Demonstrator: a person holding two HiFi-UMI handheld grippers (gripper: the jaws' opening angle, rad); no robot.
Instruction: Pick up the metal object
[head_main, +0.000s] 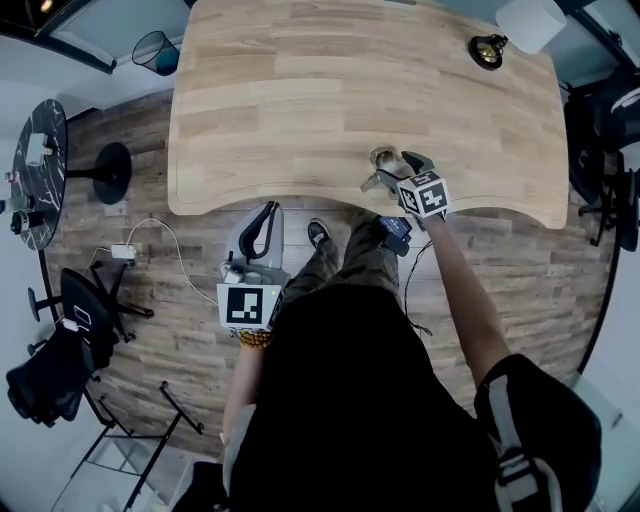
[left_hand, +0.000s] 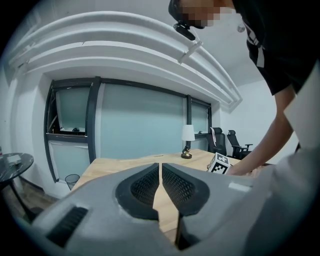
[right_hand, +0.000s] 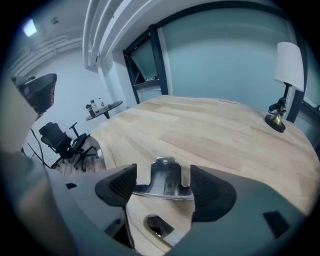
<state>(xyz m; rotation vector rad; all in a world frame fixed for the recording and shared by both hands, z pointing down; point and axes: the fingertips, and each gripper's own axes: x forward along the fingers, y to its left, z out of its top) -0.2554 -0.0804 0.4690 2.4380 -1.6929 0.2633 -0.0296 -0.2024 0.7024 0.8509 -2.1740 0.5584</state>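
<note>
the metal bracket (right_hand: 165, 181) lies flat on the wooden table (right_hand: 215, 130) near its front edge, between the wide-open jaws of the right hand-held gripper (right_hand: 162, 175), whose pads do not seem to press on it; the left hand-held gripper (left_hand: 160, 176) hangs below table level, jaws almost together and empty; a lamp (right_hand: 286, 82) stands at the far corner

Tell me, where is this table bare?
The table is bare across its left and middle, up to the lamp at the far right corner. Crowded only near the front edge: the right gripper and the metal object.
</note>
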